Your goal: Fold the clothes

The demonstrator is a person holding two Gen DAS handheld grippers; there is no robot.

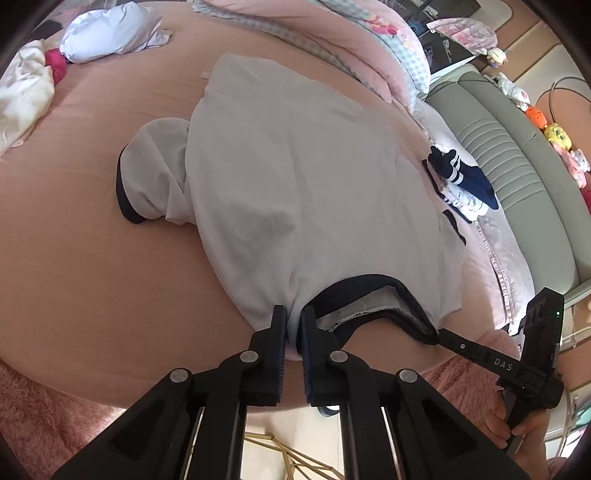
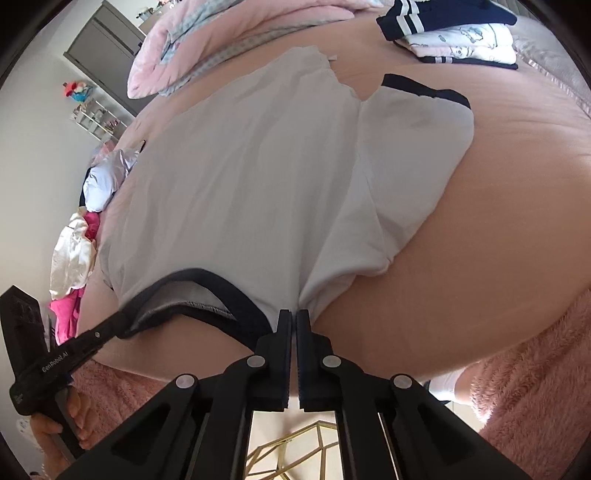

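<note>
The left gripper (image 1: 293,317) points steeply downward, its black jaws nearly closed, pinching cloth. The right gripper (image 2: 294,319) tilts down likewise, jaws pressed together on cloth. A hand (image 1: 517,421) holds each handle.

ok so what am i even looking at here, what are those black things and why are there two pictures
Each picture comes from a camera mounted on a hand-held claw, looking along its two fingers; a person holds one in each hand. The left claw and right claw are both shut on the shoulders of a white T-shirt with a dark neckline, spread on a pink bed sheet. In each picture the other claw shows at the edge. A folded stack of clothes and a loose pile of clothes lie further off.
</note>
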